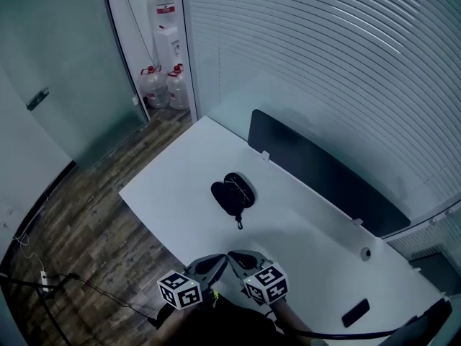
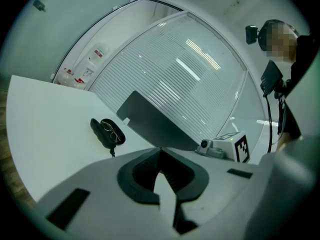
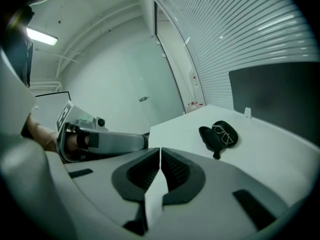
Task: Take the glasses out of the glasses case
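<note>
Landmark: black glasses case [image 1: 232, 193], lying open on the white table [image 1: 173, 186], its two halves spread side by side.
Glasses: thin-framed pair [image 1: 238, 186] resting in the half of the case that is farther from the table's floor-side edge; they are inside it and touched by neither tool.
Case strap: short dark tab [image 1: 239, 223] trailing from the case towards the person.
Left gripper [image 1: 218, 260]: well apart from the case, at the person's edge of the table; jaws closed tip to tip with nothing between them.
Right gripper [image 1: 238, 256]: just beside the left one, equally far from the case; jaws pressed together and gripping nothing.
Pointing: both tools aim towards the case, tips close to each other.
Divider panel [image 1: 317, 171]: dark, upright along the table edge beyond the case.
Slatted blinds [image 1: 324, 63]: behind that panel, past the case.
Small dark flat object [image 1: 355, 312]: on the table, well away from the case, near the person's right.
Water bottles [image 1: 155, 85]: on the floor well beyond the case, in the corner by a dispenser [image 1: 167, 42].
Floor [image 1: 86, 222]: dark wood planks, on the side of the case away from the blinds.
</note>
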Available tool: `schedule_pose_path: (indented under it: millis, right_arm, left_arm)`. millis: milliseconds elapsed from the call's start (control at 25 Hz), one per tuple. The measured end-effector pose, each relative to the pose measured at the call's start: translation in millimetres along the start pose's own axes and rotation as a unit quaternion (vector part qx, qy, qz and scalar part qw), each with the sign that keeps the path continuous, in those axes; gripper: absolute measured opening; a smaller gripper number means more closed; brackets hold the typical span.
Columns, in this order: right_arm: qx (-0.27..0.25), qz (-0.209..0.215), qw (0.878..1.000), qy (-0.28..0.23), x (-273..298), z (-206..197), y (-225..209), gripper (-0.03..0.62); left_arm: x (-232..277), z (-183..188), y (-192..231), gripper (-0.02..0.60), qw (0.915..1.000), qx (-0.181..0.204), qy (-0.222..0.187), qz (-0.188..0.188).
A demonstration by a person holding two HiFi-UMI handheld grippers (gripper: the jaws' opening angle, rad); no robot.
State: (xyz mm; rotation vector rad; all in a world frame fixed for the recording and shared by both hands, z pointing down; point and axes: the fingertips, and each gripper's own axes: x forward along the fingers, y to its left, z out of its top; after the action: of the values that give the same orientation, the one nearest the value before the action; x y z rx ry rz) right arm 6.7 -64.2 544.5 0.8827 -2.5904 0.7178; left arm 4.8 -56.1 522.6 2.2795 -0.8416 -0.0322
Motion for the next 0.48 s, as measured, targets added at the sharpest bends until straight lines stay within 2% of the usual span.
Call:
schedule_pose_path:
  millis: [480]
  right_arm:
    - [0.003, -0.049, 0.999, 0.001, 16, 16, -37, 0.018]
  left_arm:
    - [33, 17, 23, 0.000, 0.9990, 0.000, 0.031, -0.032]
